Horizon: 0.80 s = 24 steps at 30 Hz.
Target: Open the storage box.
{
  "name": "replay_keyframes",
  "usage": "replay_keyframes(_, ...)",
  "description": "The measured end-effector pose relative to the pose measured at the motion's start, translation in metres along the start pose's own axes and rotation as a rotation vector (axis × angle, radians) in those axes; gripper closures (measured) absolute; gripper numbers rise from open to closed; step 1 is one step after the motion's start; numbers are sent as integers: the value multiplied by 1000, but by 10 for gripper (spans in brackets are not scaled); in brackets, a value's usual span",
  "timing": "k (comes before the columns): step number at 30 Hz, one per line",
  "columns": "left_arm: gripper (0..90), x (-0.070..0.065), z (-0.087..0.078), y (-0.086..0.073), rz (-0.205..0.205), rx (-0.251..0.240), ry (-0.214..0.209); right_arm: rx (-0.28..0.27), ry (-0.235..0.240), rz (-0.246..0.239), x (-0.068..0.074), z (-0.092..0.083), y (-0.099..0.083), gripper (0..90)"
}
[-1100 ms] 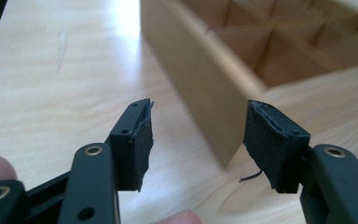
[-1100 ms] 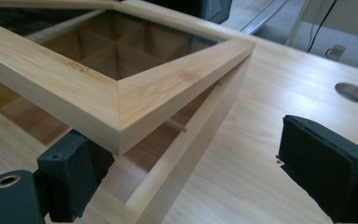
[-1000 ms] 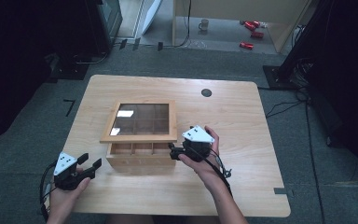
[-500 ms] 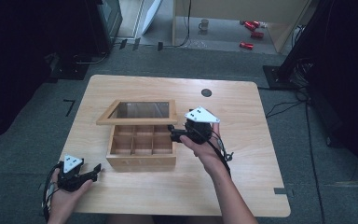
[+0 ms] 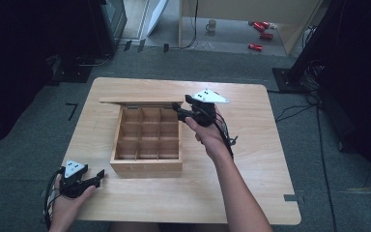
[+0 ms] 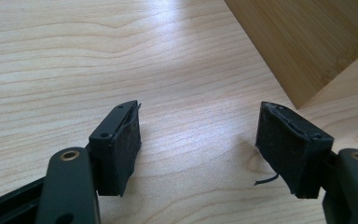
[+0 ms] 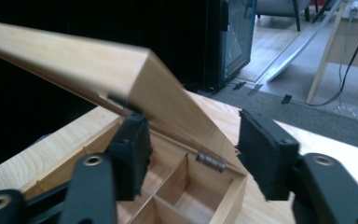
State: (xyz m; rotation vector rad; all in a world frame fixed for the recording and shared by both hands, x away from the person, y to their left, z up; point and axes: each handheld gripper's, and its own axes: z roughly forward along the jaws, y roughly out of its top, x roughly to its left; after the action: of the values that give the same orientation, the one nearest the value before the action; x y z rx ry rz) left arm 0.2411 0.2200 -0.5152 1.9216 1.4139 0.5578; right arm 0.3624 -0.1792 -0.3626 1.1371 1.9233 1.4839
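Lid (image 5: 137,102) has swung from roughly half-raised a second ago to standing near upright at the far edge of the wooden box (image 5: 146,166); right gripper (image 5: 179,112) has travelled up and away from the person with it. Left gripper (image 5: 95,178) has barely shifted, parked near the table's (image 5: 251,159) near-left corner.

Box sits mid-table, its grid of compartments exposed and looking empty from above.

Right gripper: jaws spread, at the lid's right-hand corner. In the right gripper view the lid (image 7: 98,65) edge runs just above the left pad; contact looks like a push, not a clamp, though this can't be confirmed.

Left gripper: jaws wide apart over bare tabletop, gripping nothing; box wall (image 6: 303,42) just beyond.

Handling judgement: light, rigid wood; lid carried on small hinges (image 7: 209,161), so they're the weak point. Avoid forcing it past its stop. Lid front edge near a corner is the sensible grip; smooth finish may slip against pads. Light box may slide, so bracing the front wall with the left gripper would help.
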Motion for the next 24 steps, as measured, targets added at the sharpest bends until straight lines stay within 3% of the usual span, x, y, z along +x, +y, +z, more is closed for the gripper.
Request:
replay_keyframes(10, 319, -1, 1, 0, 5, -3, -4, -8, 15, -23, -16, 25, 3, 521)
replay_keyframes(13, 320, -1, 1, 0, 9, -2, -4, -8, 10, 12, -22, 34, 1, 530)
replay_keyframes(24, 326, -2, 2, 0, 14, -4, -11, 18, 2, 59, -40, 62, -7, 548)
